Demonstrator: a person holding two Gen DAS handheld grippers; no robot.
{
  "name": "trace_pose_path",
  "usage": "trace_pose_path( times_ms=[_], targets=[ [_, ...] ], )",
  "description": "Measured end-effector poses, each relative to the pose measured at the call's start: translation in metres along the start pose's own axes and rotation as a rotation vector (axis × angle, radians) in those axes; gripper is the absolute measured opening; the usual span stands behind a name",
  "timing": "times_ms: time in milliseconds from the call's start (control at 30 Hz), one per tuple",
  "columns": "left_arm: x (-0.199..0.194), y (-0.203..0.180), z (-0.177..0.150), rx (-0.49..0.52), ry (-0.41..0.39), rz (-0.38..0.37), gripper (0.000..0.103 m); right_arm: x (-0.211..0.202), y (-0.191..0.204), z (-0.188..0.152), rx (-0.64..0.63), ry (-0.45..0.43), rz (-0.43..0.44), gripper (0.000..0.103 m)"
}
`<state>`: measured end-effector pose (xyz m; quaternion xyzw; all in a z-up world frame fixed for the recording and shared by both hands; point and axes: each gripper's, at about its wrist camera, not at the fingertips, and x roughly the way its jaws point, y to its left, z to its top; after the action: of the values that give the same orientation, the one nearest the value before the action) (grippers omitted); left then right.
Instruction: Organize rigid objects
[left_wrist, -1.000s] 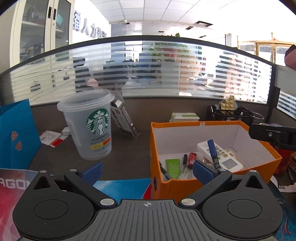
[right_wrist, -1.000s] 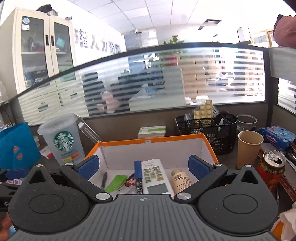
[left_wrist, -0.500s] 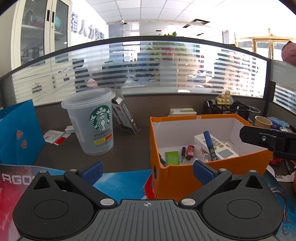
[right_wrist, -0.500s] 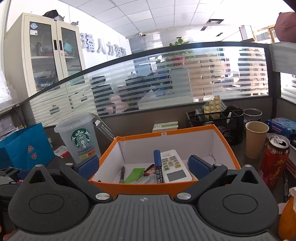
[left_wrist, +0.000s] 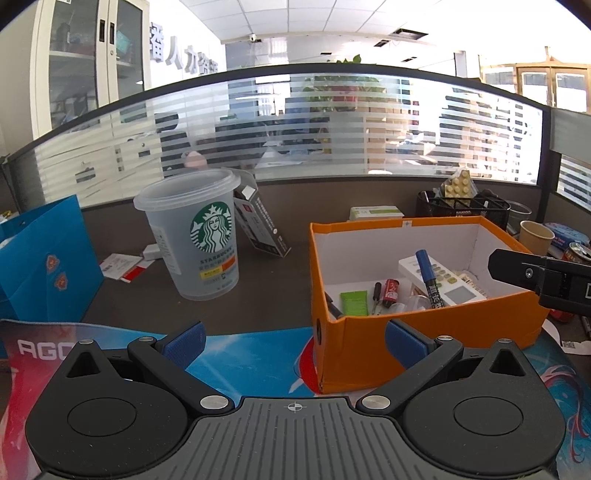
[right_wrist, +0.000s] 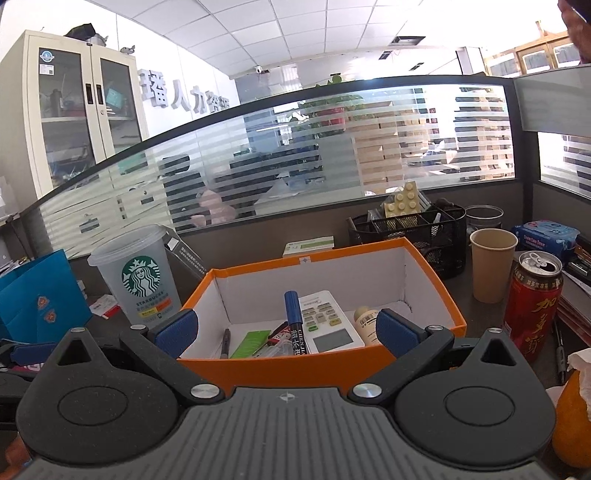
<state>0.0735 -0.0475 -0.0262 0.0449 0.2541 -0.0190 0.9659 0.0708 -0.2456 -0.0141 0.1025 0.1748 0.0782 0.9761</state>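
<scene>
Both the left tool (left_wrist: 293, 338) and the right tool (right_wrist: 284, 326) are open and hold nothing. The orange box (right_wrist: 321, 363) on the counter (left_wrist: 207, 310) contains a "CHEN JIA" marker (right_wrist: 295, 323). The "STARBUCKS" cup (left_wrist: 195, 234) stands apart, left of the box.

**Orange box sits filled on the tabletop**

The left hand-held gripper (left_wrist: 293, 338) hovers empty, its blue pads spread wide, above a colourful mat (left_wrist: 240, 354). Just ahead, the orange box (left_wrist: 369, 354) holds a white remote (left_wrist: 448, 284), a blue marker (left_wrist: 428, 278) lying across it, and a green card (left_wrist: 354, 302). A Starbucks cup (left_wrist: 197, 236) stands upright to the left.
</scene>
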Motion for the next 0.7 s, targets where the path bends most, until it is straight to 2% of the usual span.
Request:
trace_pose_path(
  times_ms=[700],
  targets=[
    [-0.001,0.000,-0.002,0.009,0.028,0.034,0.103,-0.006,0.018,-0.002,-0.058,-0.001,0.012,0.103]
  ],
)
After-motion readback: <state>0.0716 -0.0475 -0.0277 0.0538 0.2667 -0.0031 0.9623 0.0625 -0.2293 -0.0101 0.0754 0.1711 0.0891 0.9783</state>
